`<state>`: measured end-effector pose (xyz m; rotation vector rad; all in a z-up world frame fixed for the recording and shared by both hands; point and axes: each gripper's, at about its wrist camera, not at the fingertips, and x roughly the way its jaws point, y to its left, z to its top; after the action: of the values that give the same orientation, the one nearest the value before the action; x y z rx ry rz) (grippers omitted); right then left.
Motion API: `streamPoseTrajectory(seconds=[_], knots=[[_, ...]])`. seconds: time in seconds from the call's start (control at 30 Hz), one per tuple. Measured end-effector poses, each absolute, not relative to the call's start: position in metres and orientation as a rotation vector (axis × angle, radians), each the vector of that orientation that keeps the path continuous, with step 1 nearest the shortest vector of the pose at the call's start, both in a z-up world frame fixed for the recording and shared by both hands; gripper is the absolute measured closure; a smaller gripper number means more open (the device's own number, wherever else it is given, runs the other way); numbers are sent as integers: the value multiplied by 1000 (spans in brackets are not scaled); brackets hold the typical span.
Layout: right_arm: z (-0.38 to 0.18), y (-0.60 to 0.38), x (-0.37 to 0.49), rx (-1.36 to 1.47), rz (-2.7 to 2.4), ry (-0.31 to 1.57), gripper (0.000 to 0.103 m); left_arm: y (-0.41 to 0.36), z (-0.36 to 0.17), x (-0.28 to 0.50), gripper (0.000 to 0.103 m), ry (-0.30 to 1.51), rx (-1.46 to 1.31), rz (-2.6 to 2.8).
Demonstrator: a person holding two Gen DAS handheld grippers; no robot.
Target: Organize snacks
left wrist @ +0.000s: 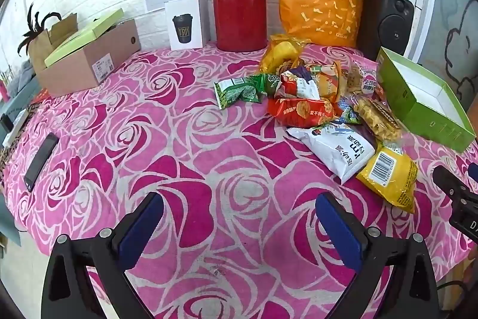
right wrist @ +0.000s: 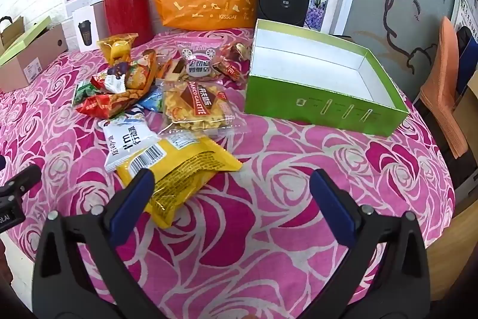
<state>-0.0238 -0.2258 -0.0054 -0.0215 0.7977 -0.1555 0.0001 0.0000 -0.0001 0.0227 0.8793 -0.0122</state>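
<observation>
Rose tablecloth [right wrist: 298, 169]: one green box [right wrist: 322, 106], one yellow packet [right wrist: 185, 166].

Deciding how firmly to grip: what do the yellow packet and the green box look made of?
Yellow packet: thin plastic film, glossy and crinkled, probably yielding. Green box: seemingly coated cardboard, with straight rigid walls, a slight sheen and a white inside.

Both tongs [left wrist: 239, 217] [right wrist: 231, 195] wide apart, empty.
</observation>
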Motion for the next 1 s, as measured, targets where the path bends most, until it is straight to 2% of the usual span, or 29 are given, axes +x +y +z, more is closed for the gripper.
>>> streamPoseTrajectory(seconds=[1.0], knots=[[-10,-223,-23,-26,-144,818,0,2,5,0,0,864,31,-2]])
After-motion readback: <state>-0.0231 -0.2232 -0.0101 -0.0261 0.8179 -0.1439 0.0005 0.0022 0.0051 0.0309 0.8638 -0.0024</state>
